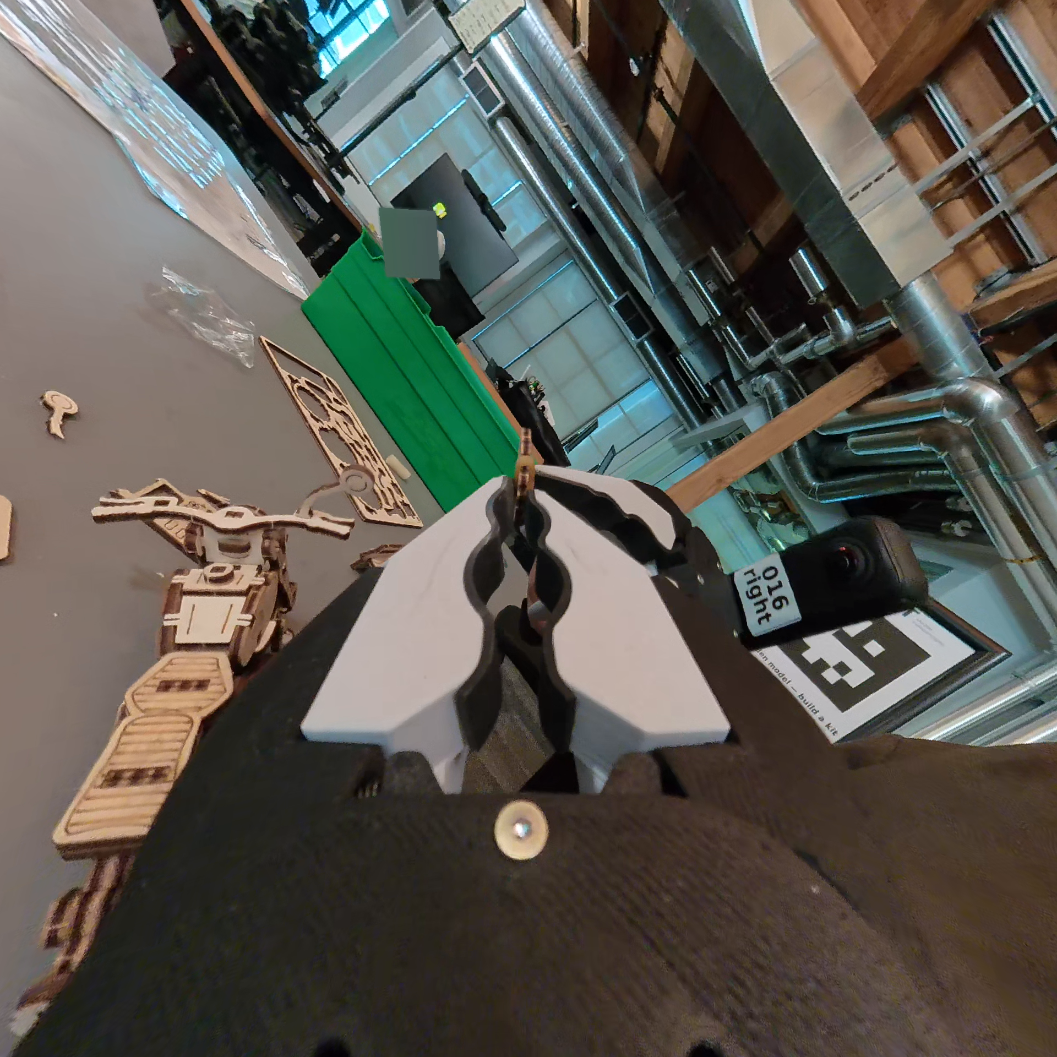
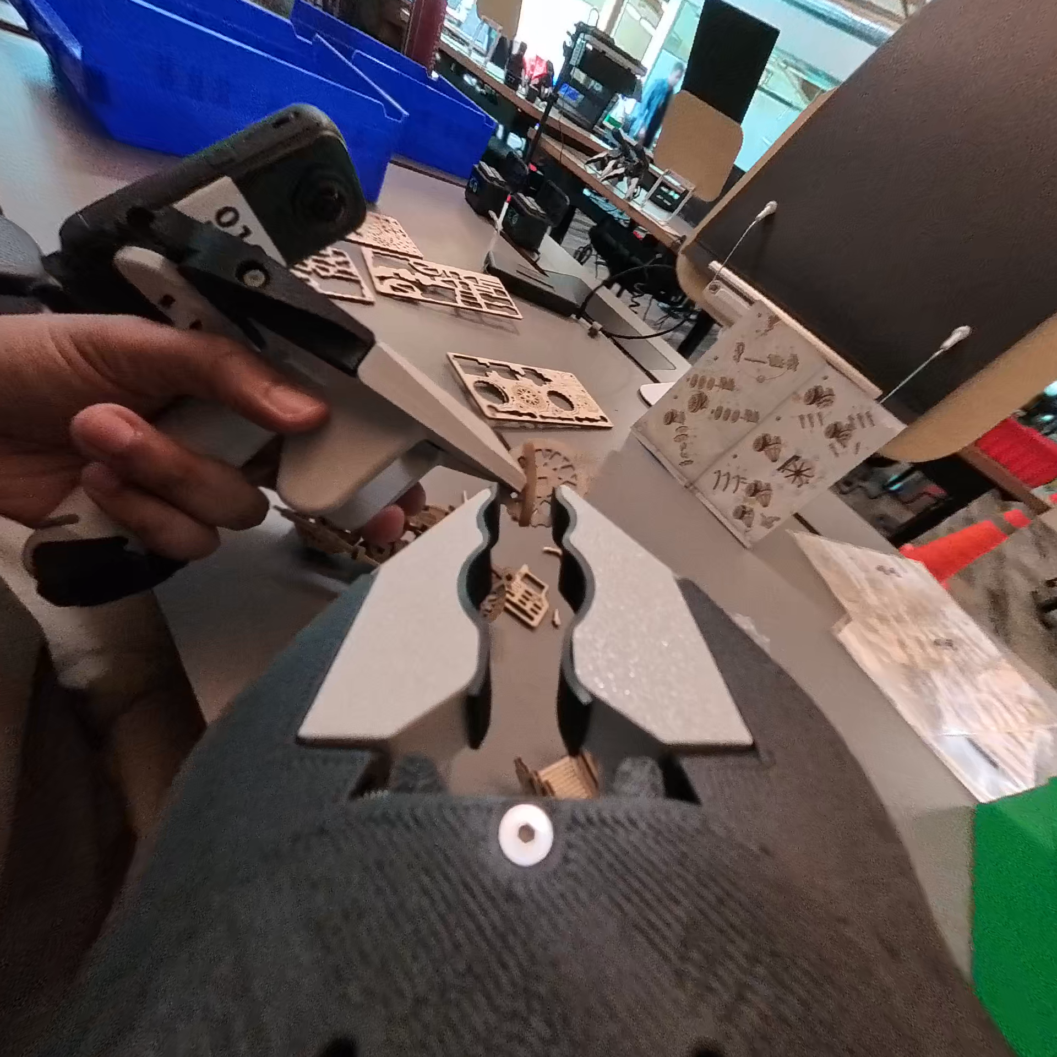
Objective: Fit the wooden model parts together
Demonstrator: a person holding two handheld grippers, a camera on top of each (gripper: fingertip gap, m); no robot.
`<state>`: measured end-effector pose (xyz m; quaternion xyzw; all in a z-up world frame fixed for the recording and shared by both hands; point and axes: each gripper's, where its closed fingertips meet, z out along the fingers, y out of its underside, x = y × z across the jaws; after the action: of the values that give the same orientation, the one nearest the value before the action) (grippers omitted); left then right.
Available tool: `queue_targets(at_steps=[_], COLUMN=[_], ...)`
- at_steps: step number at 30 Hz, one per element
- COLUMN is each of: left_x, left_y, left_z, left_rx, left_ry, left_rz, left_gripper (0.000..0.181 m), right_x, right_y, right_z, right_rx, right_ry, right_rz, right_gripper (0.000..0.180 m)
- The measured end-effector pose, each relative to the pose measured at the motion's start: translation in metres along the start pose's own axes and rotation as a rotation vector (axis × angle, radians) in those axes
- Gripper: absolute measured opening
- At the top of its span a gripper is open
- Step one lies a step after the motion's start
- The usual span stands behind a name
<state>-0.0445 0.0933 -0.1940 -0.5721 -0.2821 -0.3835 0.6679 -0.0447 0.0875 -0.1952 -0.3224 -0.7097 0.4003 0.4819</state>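
Two grippers over strewn cut-out sheets [image 2: 529,397]: left gripper [image 1: 523,486] clamped on a wooden piece [image 1: 525,466], right gripper [image 2: 529,503] parted around it.

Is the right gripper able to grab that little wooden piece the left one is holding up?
Probably yes: the right gripper is open, and the small wooden piece, pinched by the left gripper, sits just beyond its tips.
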Motion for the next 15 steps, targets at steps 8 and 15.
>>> queue_targets(at_steps=[8,15], left_x=[0.0005,-0.0028], left_y=[0.0026,0.004], left_z=[0.0009,0.001], left_rx=[-0.024,-0.03], left_ry=[0.008,-0.01], left_rz=[0.006,0.015], left_gripper=[0.0,0.001], right_x=[0.0022,0.0032], right_y=[0.0025,0.0068], right_z=[-0.0039,-0.0018], right_rx=[0.004,-0.041], right_ry=[-0.054,0.027], right_rz=[0.042,-0.138], right_gripper=[0.009,0.005])
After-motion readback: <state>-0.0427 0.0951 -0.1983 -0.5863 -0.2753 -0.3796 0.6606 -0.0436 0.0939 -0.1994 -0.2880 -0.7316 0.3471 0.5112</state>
